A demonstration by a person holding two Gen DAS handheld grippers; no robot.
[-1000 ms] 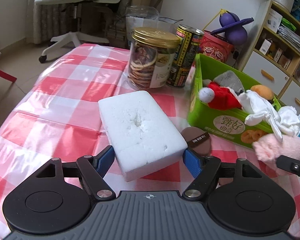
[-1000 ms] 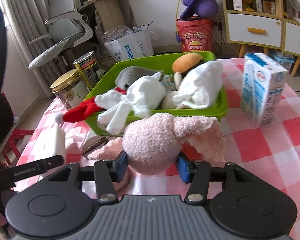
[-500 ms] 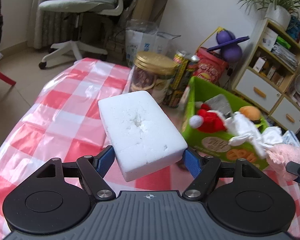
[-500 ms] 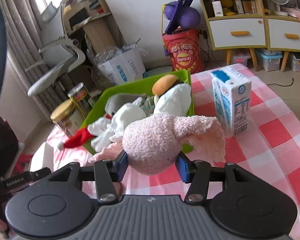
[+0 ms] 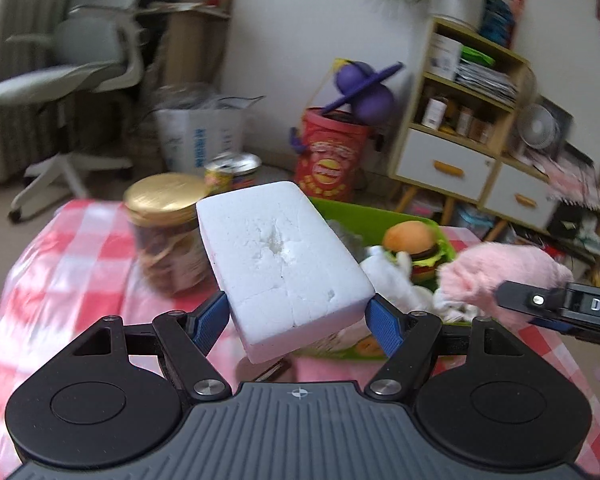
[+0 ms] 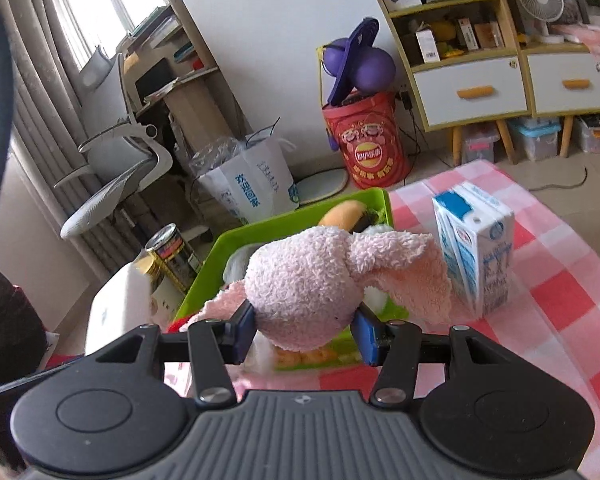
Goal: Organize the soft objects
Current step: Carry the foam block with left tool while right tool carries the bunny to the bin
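Observation:
My left gripper (image 5: 298, 320) is shut on a white foam block (image 5: 280, 256) and holds it in the air in front of the green bin (image 5: 376, 216). My right gripper (image 6: 306, 334) is shut on a pink plush toy (image 6: 316, 284), lifted near the bin's (image 6: 260, 236) front right; the toy also shows in the left wrist view (image 5: 500, 264). A plush burger (image 5: 414, 240) and white plush pieces (image 5: 396, 276) lie in the bin. The foam block also shows at the left of the right wrist view (image 6: 116, 308).
A gold-lidded jar (image 5: 166, 232) and a can (image 5: 232, 170) stand left of the bin on the red-checked tablecloth (image 5: 60, 264). A milk carton (image 6: 474, 248) stands right of the bin. A chair, a red drum and shelves lie beyond the table.
Both grippers have risen from the table with their loads. The foam block and the pink plush have moved up and closer to the green bin.

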